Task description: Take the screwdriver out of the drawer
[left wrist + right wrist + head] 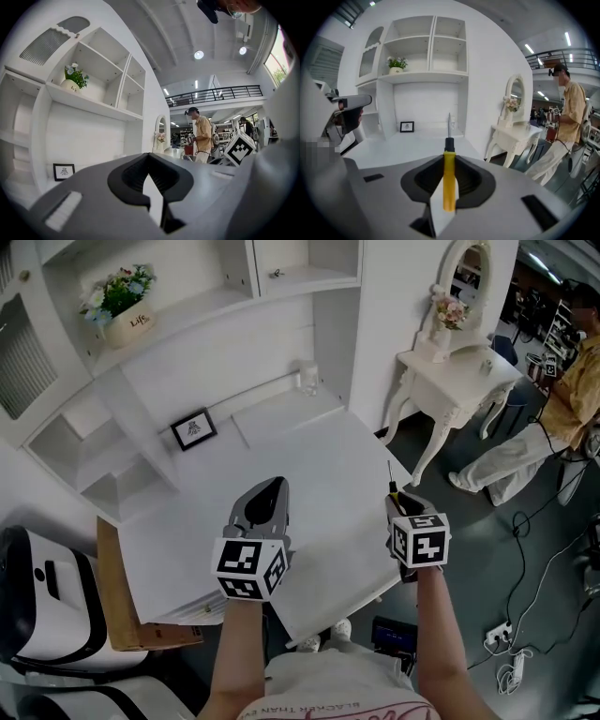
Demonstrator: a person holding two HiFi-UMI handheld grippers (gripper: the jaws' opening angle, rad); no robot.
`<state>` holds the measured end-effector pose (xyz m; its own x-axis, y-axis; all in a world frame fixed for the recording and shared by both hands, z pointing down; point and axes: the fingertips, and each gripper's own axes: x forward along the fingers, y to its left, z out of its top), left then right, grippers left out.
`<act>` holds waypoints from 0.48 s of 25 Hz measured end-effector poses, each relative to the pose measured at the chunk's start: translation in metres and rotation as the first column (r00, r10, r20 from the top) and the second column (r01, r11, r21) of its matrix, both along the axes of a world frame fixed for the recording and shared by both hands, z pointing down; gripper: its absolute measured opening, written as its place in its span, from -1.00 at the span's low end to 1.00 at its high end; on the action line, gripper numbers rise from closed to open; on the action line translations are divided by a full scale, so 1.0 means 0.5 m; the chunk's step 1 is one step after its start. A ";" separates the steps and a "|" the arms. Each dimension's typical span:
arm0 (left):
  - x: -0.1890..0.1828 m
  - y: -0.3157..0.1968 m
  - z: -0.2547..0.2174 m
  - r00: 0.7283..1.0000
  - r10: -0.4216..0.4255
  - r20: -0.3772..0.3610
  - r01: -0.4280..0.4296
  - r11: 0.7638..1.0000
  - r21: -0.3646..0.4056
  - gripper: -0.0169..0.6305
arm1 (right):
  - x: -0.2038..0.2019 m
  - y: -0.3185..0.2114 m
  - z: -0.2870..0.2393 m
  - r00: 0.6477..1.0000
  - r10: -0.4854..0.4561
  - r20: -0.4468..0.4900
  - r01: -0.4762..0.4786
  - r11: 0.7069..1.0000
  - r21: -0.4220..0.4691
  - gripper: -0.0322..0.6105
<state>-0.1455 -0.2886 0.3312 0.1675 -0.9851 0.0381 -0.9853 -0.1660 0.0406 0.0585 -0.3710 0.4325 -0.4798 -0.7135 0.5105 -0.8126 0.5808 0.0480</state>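
Observation:
My right gripper (397,501) is shut on the screwdriver (393,486) and holds it up in the air over the front right corner of the white desk (309,474). In the right gripper view the yellow handle (449,180) lies clamped between the black pads. Its black collar and metal shaft point ahead toward the desk's back. My left gripper (271,487) hovers over the front of the desk, pointing level, jaws shut and empty; its tips meet in the left gripper view (149,156). A brown wooden drawer (127,610) shows open at the desk's front left.
A white hutch with shelves rises behind the desk, with a flower pot (127,320) and a small framed picture (193,429). To the right stand a white dressing table (450,381) with a mirror and a person (567,399). Cables and a power strip (504,638) lie on the floor.

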 end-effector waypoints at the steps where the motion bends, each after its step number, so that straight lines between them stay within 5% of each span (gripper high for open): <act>1: 0.000 0.003 -0.004 1.000 0.000 0.003 0.000 1.000 0.004 -0.92 | -0.006 0.005 -0.014 1.000 -0.004 0.004 0.004 1.000 0.018 -0.65; 12: -0.008 0.034 -0.105 0.999 -0.028 0.025 0.025 0.994 0.110 -0.92 | -0.083 0.072 -0.188 0.989 -0.134 0.058 0.114 0.958 0.264 -0.65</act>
